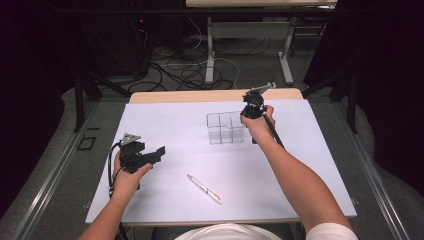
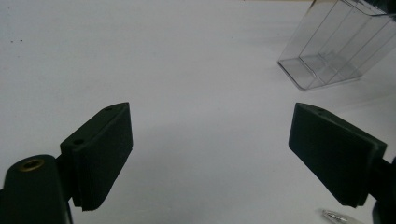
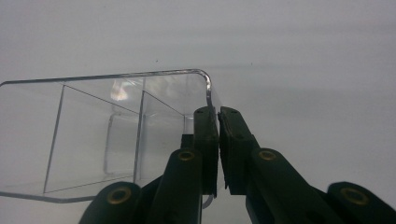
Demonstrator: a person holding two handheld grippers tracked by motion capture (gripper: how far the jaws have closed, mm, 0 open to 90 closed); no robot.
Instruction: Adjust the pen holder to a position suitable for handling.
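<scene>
I am pinching the organizer wall with my right gripper, my left gripper hanging agape, the pen lying untouched.

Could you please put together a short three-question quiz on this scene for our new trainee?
1. True or false: the left gripper has its jaws wide apart with nothing between them.
2. What does the right gripper clamp? A) the pen B) a wall of the clear organizer C) nothing
3. Fill in: the pen lies on the ____ sheet.

Key: 1 true; 2 B, the clear organizer; 3 white.
</scene>
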